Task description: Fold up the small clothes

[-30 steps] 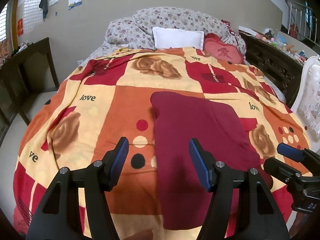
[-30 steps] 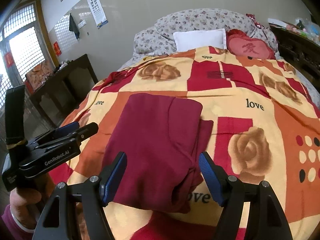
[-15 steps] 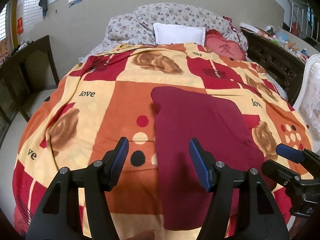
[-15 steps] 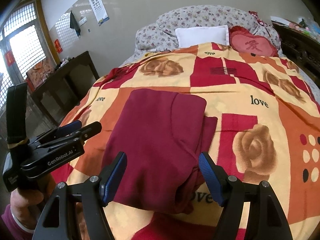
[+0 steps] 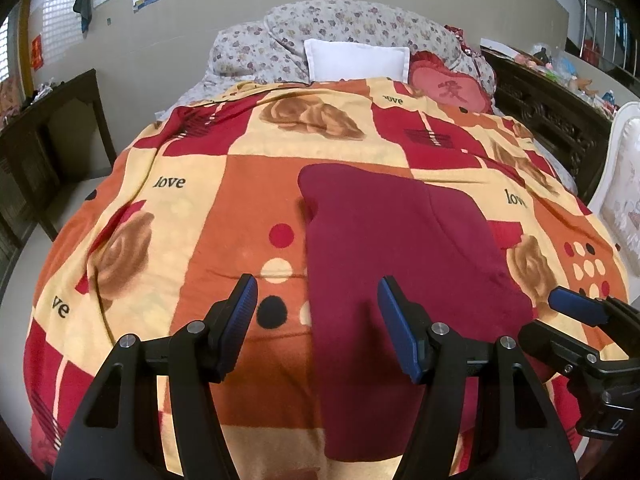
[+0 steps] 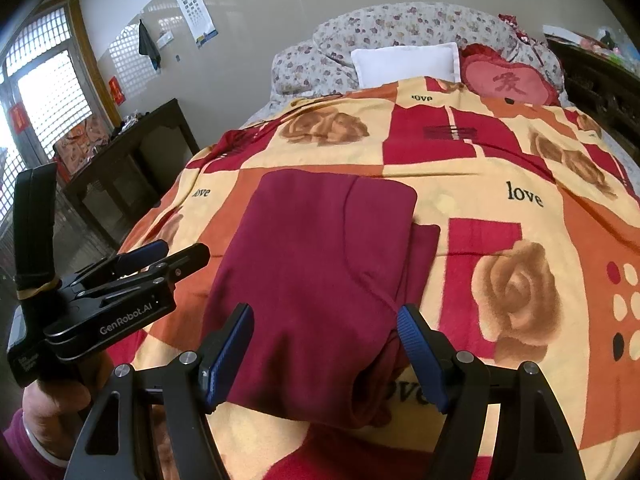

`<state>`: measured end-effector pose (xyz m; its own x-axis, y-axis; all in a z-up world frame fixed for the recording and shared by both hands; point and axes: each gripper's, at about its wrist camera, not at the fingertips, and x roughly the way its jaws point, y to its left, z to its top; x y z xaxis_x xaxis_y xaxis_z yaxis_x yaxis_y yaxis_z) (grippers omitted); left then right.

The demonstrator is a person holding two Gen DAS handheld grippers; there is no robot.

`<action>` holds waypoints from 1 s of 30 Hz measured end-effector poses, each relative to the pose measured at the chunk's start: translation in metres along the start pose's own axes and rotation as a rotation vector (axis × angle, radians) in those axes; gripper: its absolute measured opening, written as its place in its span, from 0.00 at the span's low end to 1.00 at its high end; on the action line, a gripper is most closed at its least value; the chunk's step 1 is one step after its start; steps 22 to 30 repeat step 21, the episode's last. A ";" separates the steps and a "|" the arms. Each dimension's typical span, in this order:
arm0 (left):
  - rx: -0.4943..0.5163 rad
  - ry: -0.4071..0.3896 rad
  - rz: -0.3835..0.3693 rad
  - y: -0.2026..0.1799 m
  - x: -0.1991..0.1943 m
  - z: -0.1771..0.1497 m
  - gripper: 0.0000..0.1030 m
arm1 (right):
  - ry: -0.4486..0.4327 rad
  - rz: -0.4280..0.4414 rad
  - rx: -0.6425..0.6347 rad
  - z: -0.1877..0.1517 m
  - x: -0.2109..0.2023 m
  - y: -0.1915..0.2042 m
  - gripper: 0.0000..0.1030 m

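Note:
A dark red garment [image 5: 392,248] lies folded lengthwise on the patterned blanket [image 5: 168,216]; it also shows in the right wrist view [image 6: 320,272], with a second layer sticking out along its right edge. My left gripper [image 5: 316,320] is open and empty, above the garment's near left edge. My right gripper [image 6: 326,352] is open and empty, just above the garment's near end. The right gripper shows at the right of the left wrist view [image 5: 576,320]. The left gripper shows at the left of the right wrist view [image 6: 160,256].
A white pillow [image 5: 356,60], a red heart cushion [image 5: 448,88] and a flowered quilt [image 5: 340,24] lie at the bed's head. A dark wooden table [image 6: 124,160] stands left of the bed. A dark carved cabinet [image 5: 548,116] and a white chair [image 5: 624,176] stand on the right.
Both grippers have drawn back and tilted up a little, so the garment sits lower and farther in both views. Both stay open and empty. The garment has not moved.

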<state>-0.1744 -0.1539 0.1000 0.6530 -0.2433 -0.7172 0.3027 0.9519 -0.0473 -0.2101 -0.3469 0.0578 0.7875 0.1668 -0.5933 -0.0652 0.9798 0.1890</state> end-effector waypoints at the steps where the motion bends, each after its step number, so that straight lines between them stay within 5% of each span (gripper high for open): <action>1: -0.001 0.003 -0.001 0.000 0.001 0.000 0.60 | 0.001 0.000 0.001 0.000 0.000 0.000 0.70; 30: 0.018 -0.007 0.003 -0.002 0.005 -0.001 0.60 | 0.027 0.009 0.010 -0.004 0.008 0.000 0.70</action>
